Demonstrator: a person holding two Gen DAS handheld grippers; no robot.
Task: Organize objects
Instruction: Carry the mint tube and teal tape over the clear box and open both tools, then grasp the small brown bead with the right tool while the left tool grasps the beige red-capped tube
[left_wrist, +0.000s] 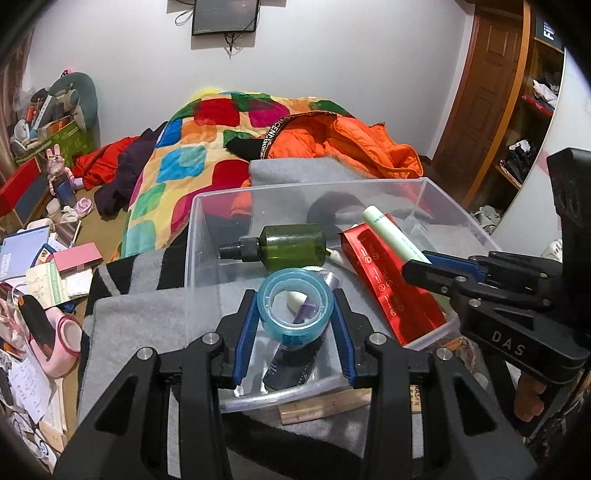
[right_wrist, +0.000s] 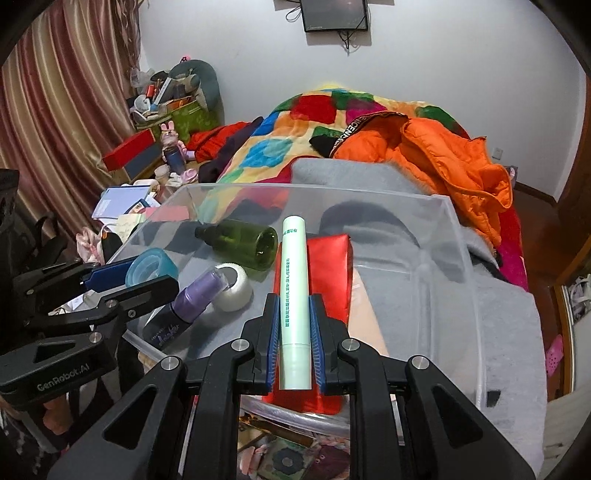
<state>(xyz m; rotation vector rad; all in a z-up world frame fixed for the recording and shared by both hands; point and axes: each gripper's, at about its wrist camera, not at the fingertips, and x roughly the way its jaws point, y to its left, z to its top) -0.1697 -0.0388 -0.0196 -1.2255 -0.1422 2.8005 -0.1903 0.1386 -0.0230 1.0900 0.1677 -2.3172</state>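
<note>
"DAS" stood on the right gripper (left_wrist: 413, 271) at right; "GenRobot.AI" marked the left gripper (right_wrist: 127, 284) at lower left.

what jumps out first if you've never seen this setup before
Two black tongs hover over a clear plastic bin on the bed: the left tongs clamp a blue tape roll, the right tongs grip a pale green tube. In the bin lie a green bottle and a red pouch; behind, a bright orange jacket.
</note>
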